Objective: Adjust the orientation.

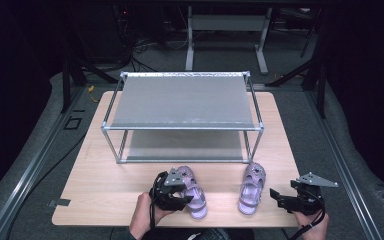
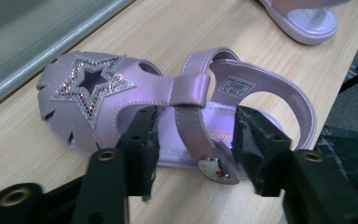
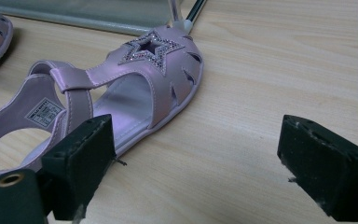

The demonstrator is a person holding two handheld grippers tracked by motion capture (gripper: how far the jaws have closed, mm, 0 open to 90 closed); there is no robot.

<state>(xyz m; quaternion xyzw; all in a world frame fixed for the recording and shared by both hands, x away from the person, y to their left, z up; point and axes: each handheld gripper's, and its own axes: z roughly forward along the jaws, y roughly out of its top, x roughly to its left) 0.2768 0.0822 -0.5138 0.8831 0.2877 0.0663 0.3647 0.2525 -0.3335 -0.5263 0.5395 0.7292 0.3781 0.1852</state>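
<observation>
I count two lilac sandals on the table (image 1: 95, 185), both in front of the metal shelf rack (image 1: 182, 125): the left sandal (image 1: 192, 190) near the rack's left front half, the right sandal (image 1: 252, 187) just off its right front leg. Each sandal carries one glittering star on the toe, so two stars. The rack is the one of its kind I see, with two grey shelves, upper and lower. I have two grippers, the left gripper (image 1: 182, 199) and the right gripper (image 1: 279, 196).
</observation>
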